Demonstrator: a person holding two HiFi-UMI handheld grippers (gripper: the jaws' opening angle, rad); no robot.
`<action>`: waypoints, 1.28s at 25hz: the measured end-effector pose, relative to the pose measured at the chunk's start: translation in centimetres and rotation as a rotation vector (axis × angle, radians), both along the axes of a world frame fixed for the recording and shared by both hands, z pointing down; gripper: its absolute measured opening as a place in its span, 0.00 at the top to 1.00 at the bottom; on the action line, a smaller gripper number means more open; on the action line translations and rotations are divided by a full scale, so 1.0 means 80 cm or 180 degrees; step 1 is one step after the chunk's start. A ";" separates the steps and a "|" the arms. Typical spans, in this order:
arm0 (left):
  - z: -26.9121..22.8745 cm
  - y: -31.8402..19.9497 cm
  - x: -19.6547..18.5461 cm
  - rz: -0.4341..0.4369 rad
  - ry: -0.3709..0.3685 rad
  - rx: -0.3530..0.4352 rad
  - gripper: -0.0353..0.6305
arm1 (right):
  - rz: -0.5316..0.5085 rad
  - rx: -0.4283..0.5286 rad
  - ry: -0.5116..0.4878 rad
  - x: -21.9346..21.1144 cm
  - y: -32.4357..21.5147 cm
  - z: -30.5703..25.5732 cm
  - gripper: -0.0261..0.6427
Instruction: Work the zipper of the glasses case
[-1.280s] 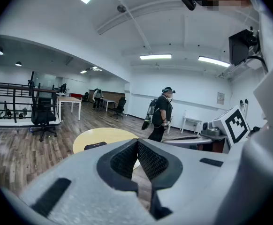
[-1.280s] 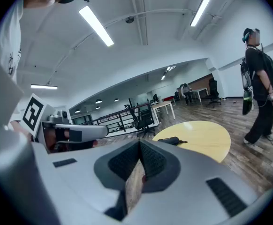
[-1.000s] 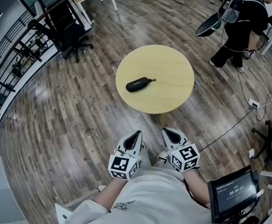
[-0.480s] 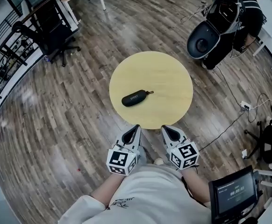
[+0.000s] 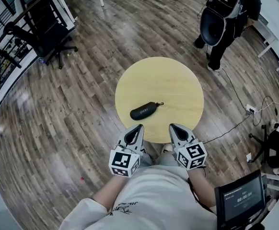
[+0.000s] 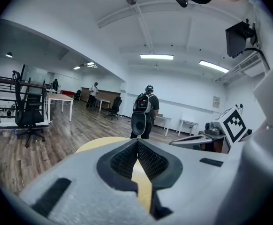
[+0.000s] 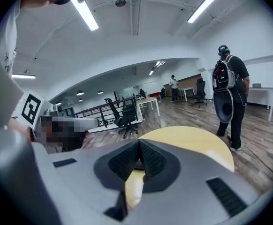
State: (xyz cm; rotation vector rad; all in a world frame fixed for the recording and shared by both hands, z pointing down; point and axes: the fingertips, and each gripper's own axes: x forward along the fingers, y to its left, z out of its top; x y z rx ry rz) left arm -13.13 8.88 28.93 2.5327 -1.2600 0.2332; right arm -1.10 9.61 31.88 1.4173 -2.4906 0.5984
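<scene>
Round table [image 5: 178, 80], glasses case [image 5: 144, 111] near centre.

On my rig I see the left gripper [image 5: 139, 128] and the right gripper [image 5: 173, 127] as pale grey shells. Each has black ribbed pads [image 6: 122, 161] inside and a white cube [image 5: 124, 163] with black square markers behind. The shirt [image 5: 154, 200] is light, short-sleeved, with small dark print.

Glasses case [image 5: 144, 110], table [image 5: 178, 80] closer to left tongs [image 5: 137, 131], right tongs [image 5: 175, 131]; bystander [image 5: 228, 8] moved.
</scene>
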 end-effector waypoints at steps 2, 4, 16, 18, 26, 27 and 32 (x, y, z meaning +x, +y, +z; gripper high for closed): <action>0.005 -0.009 0.003 -0.0045 -0.0023 -0.0039 0.94 | -0.0040 -0.0038 0.0000 0.003 -0.013 0.005 0.96; 0.007 -0.017 0.006 -0.0108 -0.0040 -0.0069 0.94 | -0.0101 -0.0073 -0.0024 0.004 -0.027 0.011 0.96; 0.079 -0.073 0.028 -0.0360 -0.0347 -0.0349 0.94 | -0.0543 -0.0252 0.0148 0.025 -0.105 0.084 0.96; 0.103 -0.089 0.027 -0.0369 -0.0406 -0.0408 0.94 | -0.0591 -0.0255 0.0209 0.024 -0.122 0.103 0.96; 0.224 -0.130 0.015 -0.0267 -0.0959 -0.0643 0.94 | -0.0999 -0.0249 0.0579 0.007 -0.166 0.194 0.96; 0.232 -0.134 0.014 -0.0302 -0.0969 -0.0668 0.94 | -0.1067 -0.0267 0.0603 0.007 -0.169 0.203 0.96; 0.267 -0.152 0.027 -0.0016 -0.1203 -0.0794 0.94 | -0.1463 -0.0189 0.0694 -0.007 -0.195 0.231 0.96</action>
